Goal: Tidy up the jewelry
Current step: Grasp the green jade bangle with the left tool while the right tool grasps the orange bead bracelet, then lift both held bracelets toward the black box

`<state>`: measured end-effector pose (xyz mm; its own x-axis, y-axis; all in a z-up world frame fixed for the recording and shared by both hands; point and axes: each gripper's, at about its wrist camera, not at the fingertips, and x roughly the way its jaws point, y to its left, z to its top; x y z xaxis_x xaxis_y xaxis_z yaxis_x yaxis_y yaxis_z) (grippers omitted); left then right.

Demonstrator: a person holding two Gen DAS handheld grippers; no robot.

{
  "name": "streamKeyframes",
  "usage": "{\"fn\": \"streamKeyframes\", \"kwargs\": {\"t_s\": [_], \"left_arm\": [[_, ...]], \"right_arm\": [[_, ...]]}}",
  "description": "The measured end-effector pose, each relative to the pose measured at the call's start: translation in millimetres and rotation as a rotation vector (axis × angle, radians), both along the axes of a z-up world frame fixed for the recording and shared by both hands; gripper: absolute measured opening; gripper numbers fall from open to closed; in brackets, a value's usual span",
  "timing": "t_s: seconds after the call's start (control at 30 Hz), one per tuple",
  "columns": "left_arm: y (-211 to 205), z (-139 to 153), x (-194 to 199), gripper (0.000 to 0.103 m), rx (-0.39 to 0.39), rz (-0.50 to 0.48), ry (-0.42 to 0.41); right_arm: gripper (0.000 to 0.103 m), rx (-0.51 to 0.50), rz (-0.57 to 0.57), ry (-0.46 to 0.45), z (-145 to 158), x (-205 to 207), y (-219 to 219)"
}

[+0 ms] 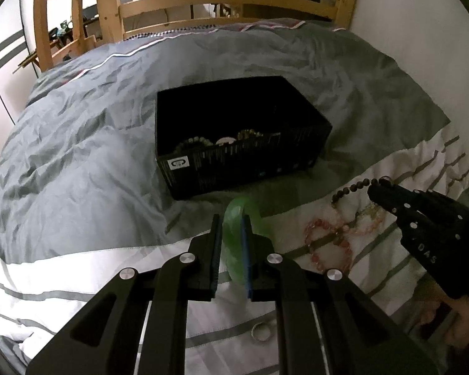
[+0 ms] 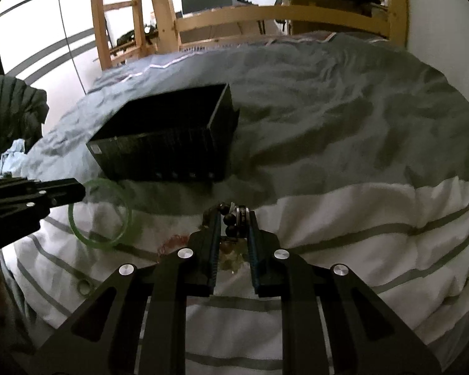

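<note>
My left gripper (image 1: 231,218) is shut on a translucent green bangle (image 1: 234,234), held just above the bed in front of the black box (image 1: 244,168); the bangle also shows in the right wrist view (image 2: 100,215). The box holds several beaded bracelets (image 1: 194,142). My right gripper (image 2: 234,215) is shut on a dark beaded bracelet (image 2: 229,218); its bead string trails from the fingers in the left wrist view (image 1: 353,187). A pink beaded bracelet (image 1: 328,240) and a pale yellow one (image 1: 372,212) lie on the white striped cover under the right gripper.
A small metal ring (image 1: 261,332) lies on the cover near me. The grey and white duvet (image 1: 78,156) covers the bed. A wooden bed frame (image 1: 228,0) stands behind. A white wall (image 1: 422,31) runs along the right. Dark clothing (image 2: 12,109) lies at the left.
</note>
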<state>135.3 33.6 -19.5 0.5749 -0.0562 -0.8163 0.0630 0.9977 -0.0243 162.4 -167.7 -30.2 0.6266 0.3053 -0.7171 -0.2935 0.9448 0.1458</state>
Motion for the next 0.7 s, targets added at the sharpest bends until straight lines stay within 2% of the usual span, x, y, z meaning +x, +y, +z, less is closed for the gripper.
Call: {"fn": "streamKeyframes", "kwargs": {"t_s": [0.1, 0.7], "left_arm": [[1, 3, 0, 0.011, -0.001, 0.005, -0.010], [6, 28, -5, 0.012, -0.010, 0.027, -0.113]], "right_arm": [[0.015, 0.043, 0.003, -0.031, 8, -2, -3], [0.015, 0.137, 0.009, -0.163, 42, -15, -6]]}}
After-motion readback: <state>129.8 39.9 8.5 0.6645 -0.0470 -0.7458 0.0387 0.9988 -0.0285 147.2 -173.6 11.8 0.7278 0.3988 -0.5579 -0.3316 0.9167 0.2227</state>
